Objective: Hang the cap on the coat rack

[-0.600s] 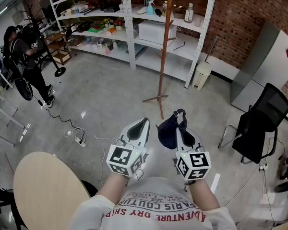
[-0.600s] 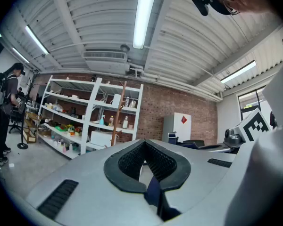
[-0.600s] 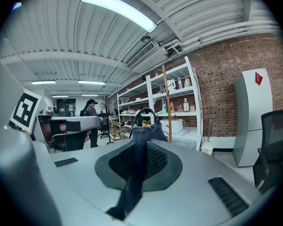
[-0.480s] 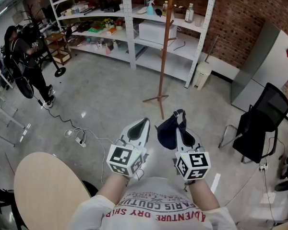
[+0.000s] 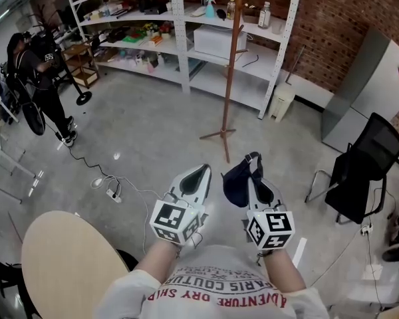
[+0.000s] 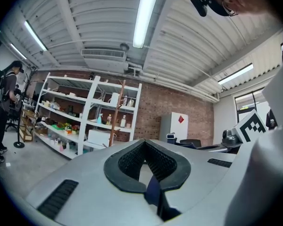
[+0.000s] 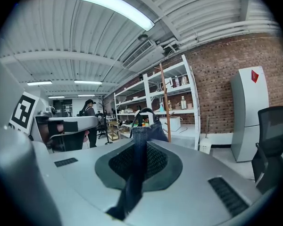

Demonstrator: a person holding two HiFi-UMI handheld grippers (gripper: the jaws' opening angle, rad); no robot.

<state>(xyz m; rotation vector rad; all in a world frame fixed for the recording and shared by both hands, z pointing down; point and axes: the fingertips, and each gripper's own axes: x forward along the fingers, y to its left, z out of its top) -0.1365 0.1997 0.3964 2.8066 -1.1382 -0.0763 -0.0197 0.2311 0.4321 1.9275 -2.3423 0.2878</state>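
A dark blue denim cap [image 5: 236, 183] hangs from my right gripper [image 5: 254, 173], which is shut on its fabric; the strap loop [image 5: 252, 157] sticks up past the tips. In the right gripper view the cap [image 7: 148, 129] stands between the closed jaws of that gripper [image 7: 140, 147]. My left gripper [image 5: 200, 172] is beside it, shut, with nothing seen in it from above; the left gripper view shows this gripper [image 6: 144, 144] with its jaws together. The wooden coat rack [image 5: 230, 58] stands on the floor ahead, well beyond both grippers, and its pole [image 7: 164, 102] also shows in front of the shelves.
White metal shelving [image 5: 186, 25] full of items lines the brick wall behind the rack. A person [image 5: 36, 78] stands far left. A round wooden table [image 5: 66, 264] is at lower left, a black chair [image 5: 359, 178] at right, and a cable with a power strip [image 5: 110, 193] lies on the floor.
Both grippers sit slightly lower and to the right in the head view. The cap stays held in the right gripper.
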